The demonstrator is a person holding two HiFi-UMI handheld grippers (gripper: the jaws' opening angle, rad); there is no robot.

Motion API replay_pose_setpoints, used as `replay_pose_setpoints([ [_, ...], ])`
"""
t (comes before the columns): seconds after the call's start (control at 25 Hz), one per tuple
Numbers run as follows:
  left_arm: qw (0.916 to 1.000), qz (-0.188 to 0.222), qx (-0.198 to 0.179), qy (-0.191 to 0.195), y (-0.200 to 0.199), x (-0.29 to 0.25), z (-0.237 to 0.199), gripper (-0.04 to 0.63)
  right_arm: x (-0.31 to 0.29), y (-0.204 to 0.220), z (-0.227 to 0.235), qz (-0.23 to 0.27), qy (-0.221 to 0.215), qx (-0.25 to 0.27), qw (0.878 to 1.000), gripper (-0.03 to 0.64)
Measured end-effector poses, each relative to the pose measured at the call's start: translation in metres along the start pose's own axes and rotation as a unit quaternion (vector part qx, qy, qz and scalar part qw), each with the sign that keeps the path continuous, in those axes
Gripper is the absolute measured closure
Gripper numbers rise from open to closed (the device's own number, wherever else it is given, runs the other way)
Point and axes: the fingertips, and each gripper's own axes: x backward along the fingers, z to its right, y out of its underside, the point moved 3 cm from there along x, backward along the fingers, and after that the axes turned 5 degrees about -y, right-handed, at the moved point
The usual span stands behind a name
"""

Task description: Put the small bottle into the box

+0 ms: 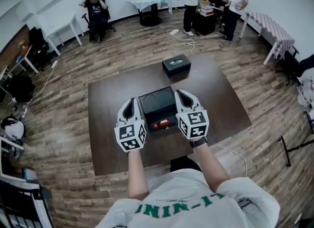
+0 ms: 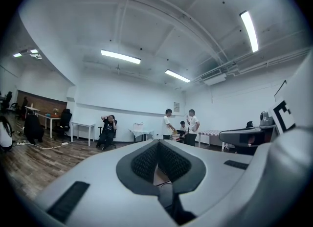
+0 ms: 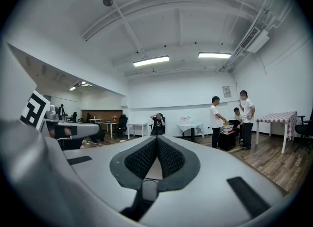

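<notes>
Red bottle (image 1: pixel 162 124) lies beside the box (image 1: pixel 157 115); left gripper (image 1: pixel 131 100) and right gripper (image 1: pixel 179 93), clenched empty, might roll it away if lowered shut.

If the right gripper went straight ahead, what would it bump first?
Probably nothing near. The right gripper points level above the table, so its way looks free across the room, towards a seated person far away.
</notes>
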Motion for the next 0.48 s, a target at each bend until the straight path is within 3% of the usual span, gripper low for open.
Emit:
replay_pose_setpoints([
  [0.48,0.9999,0.012,-0.012,-0.002,-0.001,0.007,-0.006,0.583,0.004,0.003,-0.018,0.002,-0.016,0.004,1.0,0.601],
])
